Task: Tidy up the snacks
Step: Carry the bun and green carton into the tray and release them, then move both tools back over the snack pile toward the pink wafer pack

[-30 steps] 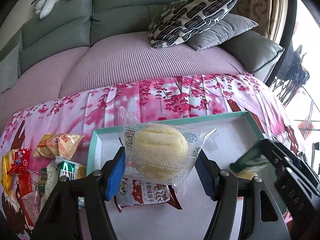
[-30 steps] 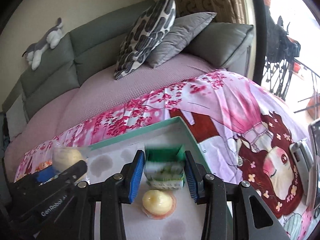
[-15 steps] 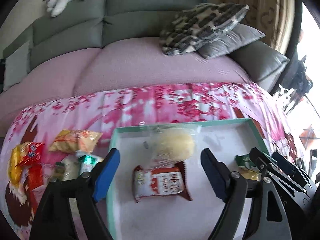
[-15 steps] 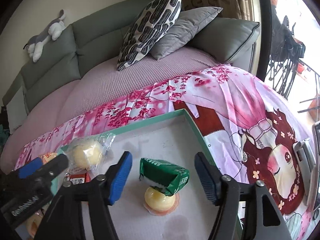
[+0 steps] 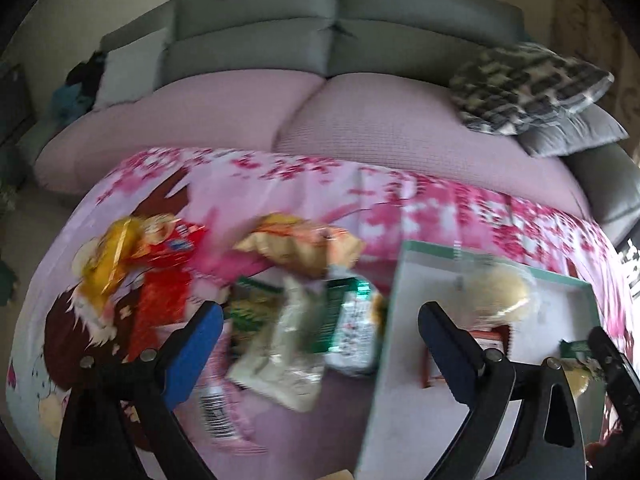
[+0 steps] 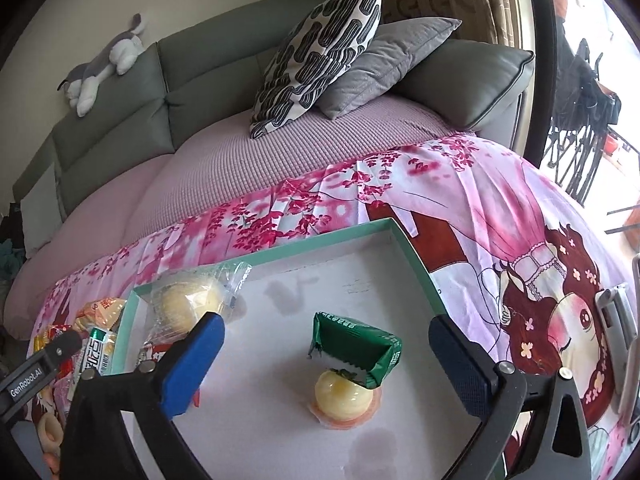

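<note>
A teal-rimmed white tray point(image 6: 260, 254) lies on the pink cloth. In it are a wrapped yellow bun point(image 6: 188, 304), a red packet point(image 5: 486, 340), a green packet point(image 6: 356, 344) and a round yellow jelly cup point(image 6: 342, 398) under it. My right gripper point(image 6: 326, 364) is open and empty, jaws astride the green packet without touching. My left gripper point(image 5: 320, 354) is open and empty above the loose snack pile point(image 5: 304, 320) left of the tray point(image 5: 394, 320): green-and-white packets, an orange bag point(image 5: 300, 248), red and yellow packs point(image 5: 160, 256). The view is blurred.
A grey sofa with a mauve cover point(image 6: 280, 156), a patterned cushion point(image 6: 320, 48) and a grey cushion point(image 6: 384, 64) lie behind. A plush toy point(image 6: 100, 68) rests on the sofa back. A metal object point(image 6: 618, 320) lies at the cloth's right edge.
Both grippers opened and let go of their snacks into the tray. The left gripper then swung left, from over the tray to over the loose snack pile. The right one pulled back slightly.
</note>
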A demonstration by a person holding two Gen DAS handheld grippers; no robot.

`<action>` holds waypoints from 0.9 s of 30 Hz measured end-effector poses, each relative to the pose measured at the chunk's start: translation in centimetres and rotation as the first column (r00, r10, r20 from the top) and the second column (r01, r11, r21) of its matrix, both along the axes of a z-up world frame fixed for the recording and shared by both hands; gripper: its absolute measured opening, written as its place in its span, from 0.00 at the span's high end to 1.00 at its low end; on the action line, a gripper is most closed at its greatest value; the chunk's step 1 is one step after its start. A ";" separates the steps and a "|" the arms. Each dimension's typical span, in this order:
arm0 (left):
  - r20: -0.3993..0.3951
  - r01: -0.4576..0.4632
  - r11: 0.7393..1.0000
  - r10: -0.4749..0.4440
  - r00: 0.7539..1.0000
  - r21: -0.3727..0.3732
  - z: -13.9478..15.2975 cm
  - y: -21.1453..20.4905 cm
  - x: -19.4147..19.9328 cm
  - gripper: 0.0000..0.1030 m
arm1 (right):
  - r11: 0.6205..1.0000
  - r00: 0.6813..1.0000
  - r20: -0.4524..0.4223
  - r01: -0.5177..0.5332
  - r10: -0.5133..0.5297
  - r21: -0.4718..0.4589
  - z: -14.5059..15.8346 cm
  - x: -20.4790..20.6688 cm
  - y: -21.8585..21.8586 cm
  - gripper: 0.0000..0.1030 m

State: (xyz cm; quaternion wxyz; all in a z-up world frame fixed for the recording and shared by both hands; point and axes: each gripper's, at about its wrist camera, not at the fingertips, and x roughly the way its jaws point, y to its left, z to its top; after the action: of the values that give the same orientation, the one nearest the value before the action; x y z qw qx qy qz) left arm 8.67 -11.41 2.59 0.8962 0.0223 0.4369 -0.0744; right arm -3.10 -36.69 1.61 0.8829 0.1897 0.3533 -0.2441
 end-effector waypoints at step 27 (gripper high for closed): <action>-0.003 -0.279 0.960 0.279 0.960 -0.006 -0.3 12.9 -0.5 0.05 | 0.987 0.986 0.046 -0.159 0.160 -0.021 2.3 1.8 9.0 0.00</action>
State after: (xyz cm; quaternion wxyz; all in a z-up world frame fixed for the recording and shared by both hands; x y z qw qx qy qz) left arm 8.15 1.49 2.30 0.8974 -0.0424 0.4362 0.0515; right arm -1.25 -27.65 3.96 0.9094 0.1590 0.3440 -0.1712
